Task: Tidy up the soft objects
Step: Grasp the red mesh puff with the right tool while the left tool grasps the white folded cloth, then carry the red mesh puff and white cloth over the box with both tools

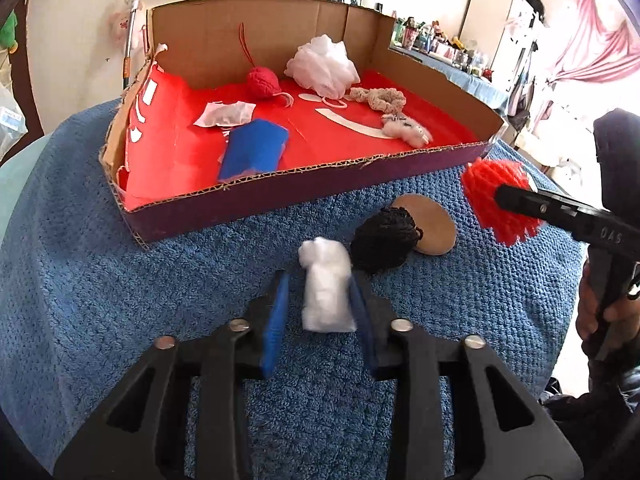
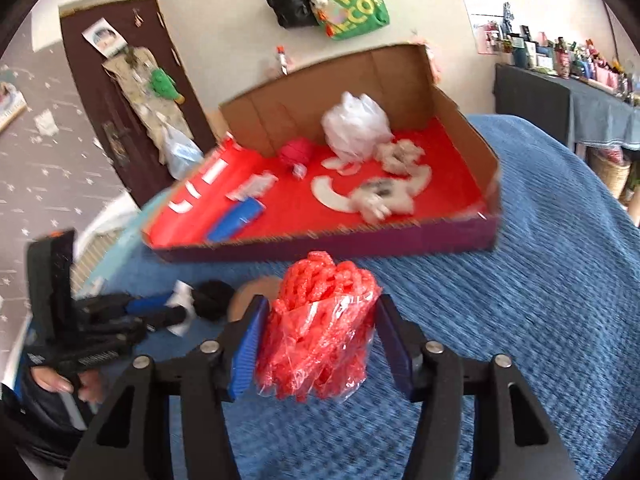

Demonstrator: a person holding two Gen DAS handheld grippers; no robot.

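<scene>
A cardboard box (image 1: 304, 196) with a red floor sits on the blue towel (image 1: 80, 272). It holds a white mesh pouf (image 1: 322, 65), a red yarn ball (image 1: 263, 82), a blue pouch (image 1: 254, 149), a beige scrunchie (image 1: 384, 98) and a small white plush (image 1: 406, 130). My left gripper (image 1: 320, 296) has its jaws around a white cotton wad (image 1: 326, 290) on the towel, touching on the right only. A black yarn ball (image 1: 382, 242) lies just beyond. My right gripper (image 2: 320, 336) is shut on a red yarn bundle in plastic wrap (image 2: 320, 324), held above the towel in front of the box (image 2: 360, 240).
A round tan disc (image 1: 434, 224) lies behind the black yarn. The towel-covered surface drops off at its left and right edges. A door (image 2: 132, 92), hanging bags (image 2: 352, 0) and a cluttered shelf (image 2: 560, 60) are in the background.
</scene>
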